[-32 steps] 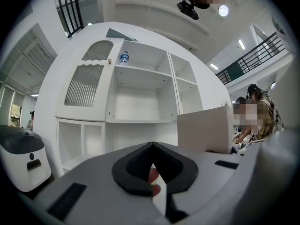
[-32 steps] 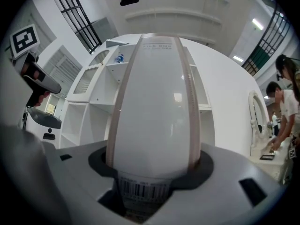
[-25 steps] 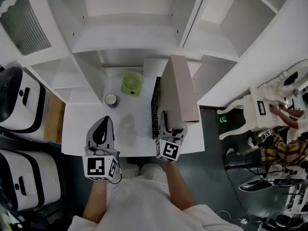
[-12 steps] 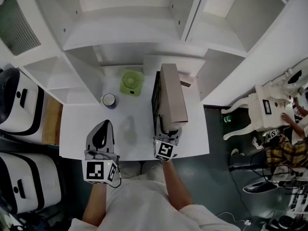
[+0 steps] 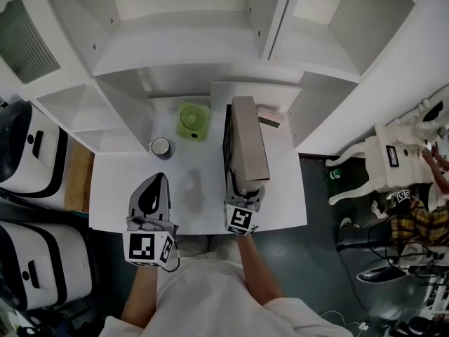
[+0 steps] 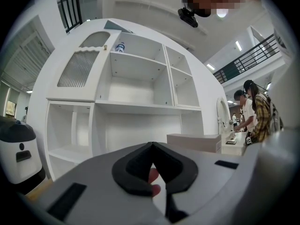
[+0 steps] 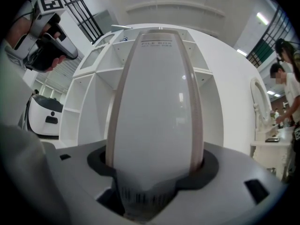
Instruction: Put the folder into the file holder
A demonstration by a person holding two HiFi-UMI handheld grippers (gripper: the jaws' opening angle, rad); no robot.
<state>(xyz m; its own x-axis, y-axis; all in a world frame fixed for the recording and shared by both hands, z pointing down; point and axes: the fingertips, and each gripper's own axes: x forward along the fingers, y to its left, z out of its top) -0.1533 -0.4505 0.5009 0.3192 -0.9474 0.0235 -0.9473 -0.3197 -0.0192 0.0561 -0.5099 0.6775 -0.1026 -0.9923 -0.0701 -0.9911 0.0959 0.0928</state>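
**Folder looks seated in holder; release left**

R gripper [image 5: 243, 189] is clamped on the near end of the upright folder [image 5: 250, 143], centre-right of the head view. Its jaws have just eased a touch wider, w/ the folder filling the gap between them. The folder stands right against the black mesh wall of the file holder [image 5: 226, 143] on the white table [image 5: 200, 209]. It's prob. down inside, but the far wall is hidden. L gripper [image 5: 157, 182] hovers lower left, jaws together, empty. Left to do, as I judge it: let go and back out.
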